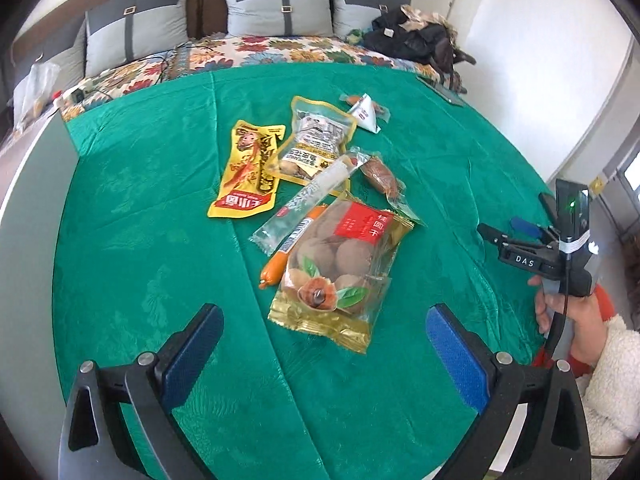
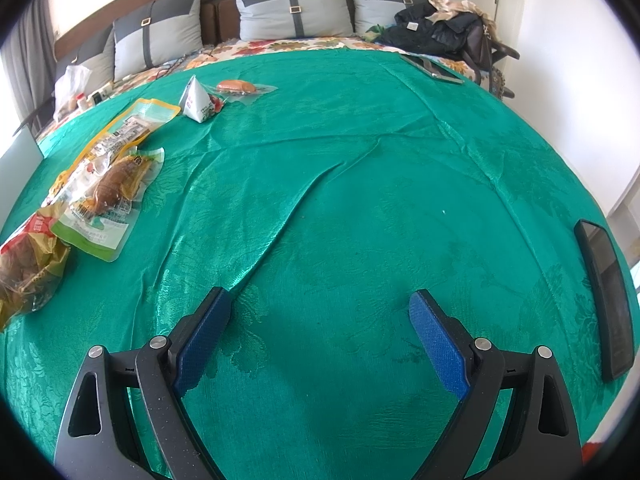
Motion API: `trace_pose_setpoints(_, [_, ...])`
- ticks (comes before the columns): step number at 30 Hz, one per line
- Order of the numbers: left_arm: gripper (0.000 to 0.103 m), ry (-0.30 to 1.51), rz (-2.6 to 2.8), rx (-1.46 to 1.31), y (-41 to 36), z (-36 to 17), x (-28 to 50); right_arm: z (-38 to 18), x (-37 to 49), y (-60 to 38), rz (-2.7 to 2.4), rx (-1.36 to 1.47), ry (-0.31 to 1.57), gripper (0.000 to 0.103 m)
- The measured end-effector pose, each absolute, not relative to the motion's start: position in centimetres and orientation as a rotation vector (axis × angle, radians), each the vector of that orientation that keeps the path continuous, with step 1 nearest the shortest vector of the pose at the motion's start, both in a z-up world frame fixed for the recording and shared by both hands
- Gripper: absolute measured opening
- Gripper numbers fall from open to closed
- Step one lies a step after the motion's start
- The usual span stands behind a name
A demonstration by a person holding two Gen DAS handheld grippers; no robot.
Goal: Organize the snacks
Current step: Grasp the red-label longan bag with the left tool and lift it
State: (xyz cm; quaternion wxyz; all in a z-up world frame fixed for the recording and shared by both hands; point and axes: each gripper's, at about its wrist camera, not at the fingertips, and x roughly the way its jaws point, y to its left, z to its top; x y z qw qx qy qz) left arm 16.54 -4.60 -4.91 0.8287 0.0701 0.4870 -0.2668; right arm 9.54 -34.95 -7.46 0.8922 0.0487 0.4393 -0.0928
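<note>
Glossy green damask tablecloth, creased with one long fold running across it, and the snacks sit heaped near the middle. Nearest the left gripper: a crinkly gold-edged clear bag of round brown dried longans with a red label. Tucked under its left edge, one smooth orange sausage stick. Over that, a long clear sleeve with a pale stick inside. Further back, a flat yellow foil pouch with a cartoon figure, a green-and-yellow windowed pouch, a vacuum-packed brown meat piece, and a white pyramid-shaped packet. Seven packs that I can count.

Left gripper hovers above the cloth, blue textured pads spread wide, nothing between them. Right gripper likewise splayed apart over bare cloth, snacks well off to its left. A dark flat phone lies at the table's right edge. Behind: three grey cushions and a pile of dark clothing.
</note>
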Motion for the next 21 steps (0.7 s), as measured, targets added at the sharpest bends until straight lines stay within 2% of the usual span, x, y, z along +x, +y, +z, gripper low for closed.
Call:
trace_pose_setpoints(5, [0.098,1.127,-0.549,0.289,-10.0,-7.9,19.9,-7.5,9.5,-34.8,-0.193,0.101,0.911,0.093])
trace_pose_setpoints(6, [0.093,1.149,-0.562,0.284,-10.6,-8.6,20.1,-7.5,9.5,-34.9,-0.193,0.101,0.911,0.093])
trace_pose_setpoints(7, [0.077,1.146,-0.552,0.292,-11.0,-8.9,19.9,-7.5,9.5,-34.8,-0.193,0.101,0.911,0.093])
trace_pose_setpoints(11, [0.063,1.078,-0.548,0.193,-10.3,-8.6,17.9,-7.5,9.5,-34.8,-0.194,0.101,0.911,0.093])
trace_pose_setpoints(15, [0.063,1.066,-0.516,0.124,-7.0,-8.0,14.3,-7.4,9.5,-34.9,-0.194,0.101,0.911,0.093])
trace_pose_setpoints(21, [0.063,0.977,-0.326,-0.081,2.4,-5.8,12.0,-7.5,9.5,-34.8,-0.195,0.101,0.91,0.093])
